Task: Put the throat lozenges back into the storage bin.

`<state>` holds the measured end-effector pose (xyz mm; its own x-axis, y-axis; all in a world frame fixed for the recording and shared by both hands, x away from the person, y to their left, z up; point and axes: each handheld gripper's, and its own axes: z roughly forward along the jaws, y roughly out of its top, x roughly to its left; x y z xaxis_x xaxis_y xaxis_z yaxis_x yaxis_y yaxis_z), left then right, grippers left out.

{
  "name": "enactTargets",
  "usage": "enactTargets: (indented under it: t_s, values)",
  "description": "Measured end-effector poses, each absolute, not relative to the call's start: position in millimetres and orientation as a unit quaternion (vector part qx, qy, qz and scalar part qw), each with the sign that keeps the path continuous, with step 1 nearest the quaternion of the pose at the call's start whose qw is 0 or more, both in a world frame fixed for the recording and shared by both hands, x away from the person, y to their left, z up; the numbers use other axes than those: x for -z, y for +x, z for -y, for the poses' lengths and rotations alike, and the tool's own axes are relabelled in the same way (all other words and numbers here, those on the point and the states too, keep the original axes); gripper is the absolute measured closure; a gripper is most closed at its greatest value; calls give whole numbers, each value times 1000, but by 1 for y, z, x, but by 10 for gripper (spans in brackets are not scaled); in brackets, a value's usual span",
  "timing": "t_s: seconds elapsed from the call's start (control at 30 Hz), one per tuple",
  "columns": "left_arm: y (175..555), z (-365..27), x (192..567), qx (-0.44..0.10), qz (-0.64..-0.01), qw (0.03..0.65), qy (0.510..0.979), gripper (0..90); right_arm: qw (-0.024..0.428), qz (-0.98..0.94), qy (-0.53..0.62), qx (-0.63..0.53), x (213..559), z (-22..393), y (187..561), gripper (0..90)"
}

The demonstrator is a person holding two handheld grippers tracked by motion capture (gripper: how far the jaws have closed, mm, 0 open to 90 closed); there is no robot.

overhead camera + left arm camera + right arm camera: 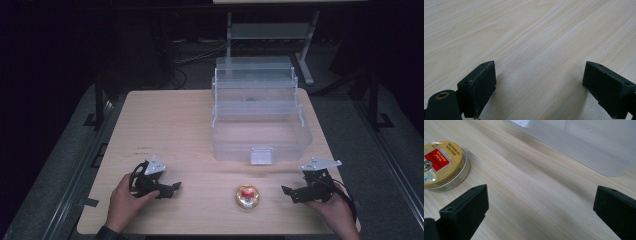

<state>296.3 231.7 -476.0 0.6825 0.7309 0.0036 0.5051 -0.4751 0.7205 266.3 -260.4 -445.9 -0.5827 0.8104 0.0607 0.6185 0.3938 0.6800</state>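
Resting low on bench (pixel 165 115), left gripper (pixel 167 190) spread wide, nothing between jaws, bare wood ahead. Right gripper (pixel 292 194) likewise spread, empty, pointing toward 9 o'clock. Round gold tin (pixel 247 196) with red label lies flat between grippers, near right one, untouched. Clear plastic box (pixel 261 135) at tin's 12 o'clock, lid up. Judgement: nothing done yet; grasping tin and placing it in box remain.

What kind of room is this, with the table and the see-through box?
Probably a lab or recording workroom. A person holds a black two-jaw gripper in each hand over a pale wooden table, cables lie on the dark floor, and a metal stand waits behind.
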Motion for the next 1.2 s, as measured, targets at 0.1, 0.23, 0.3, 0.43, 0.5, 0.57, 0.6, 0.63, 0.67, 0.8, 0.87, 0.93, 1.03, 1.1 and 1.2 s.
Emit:
enactTargets:
  t_s: [0.1, 0.23, 0.3, 0.43, 0.5, 0.57, 0.6, 0.63, 0.67, 0.8, 0.87, 0.93, 1.03, 1.1, 1.2]
  values:
    - [296, -232, 476, -158, -366, 358, 845, 108, 140, -825, 430, -338, 444, 258, 267, 0]
    - [296, -232, 476, -158, -365, 358, 845, 108, 139, -831, 421, -336, 442, 254, 268, 0]
    - [296, -232, 476, -158, -365, 358, 845, 108, 139, -833, 417, -336, 442, 253, 268, 0]
    - [296, -232, 476, -158, -364, 356, 846, 108, 133, -838, 411, -335, 440, 247, 269, 0]
    - [296, -232, 476, -158, -364, 355, 847, 108, 132, -839, 408, -335, 440, 245, 269, 0]
    - [296, -232, 476, -158, -363, 355, 847, 108, 131, -841, 404, -336, 439, 243, 269, 0]
    - [296, -232, 476, -158, -363, 355, 847, 108, 129, -844, 399, -335, 437, 240, 269, 0]
    - [296, -232, 476, -158, -364, 355, 847, 108, 127, -844, 399, -335, 437, 239, 269, 0]
    - [296, -232, 476, -158, -364, 355, 847, 108, 128, -845, 397, -336, 437, 238, 269, 0]
    - [296, -232, 476, -158, -364, 355, 847, 108, 122, -849, 392, -333, 436, 234, 270, 0]
    - [296, -232, 476, -157, -365, 356, 846, 108, 120, -851, 387, -334, 435, 230, 270, 0]
    - [296, -232, 476, -158, -364, 355, 847, 108, 120, -853, 382, -335, 434, 228, 271, 0]
    - [296, -232, 476, -158, -364, 355, 847, 108, 120, -855, 378, -333, 433, 226, 271, 0]
    - [296, -232, 476, -158, -364, 356, 846, 108, 118, -858, 372, -334, 432, 222, 271, 0]
    - [296, -232, 476, -157, -364, 356, 846, 108, 115, -861, 368, -332, 432, 219, 272, 0]
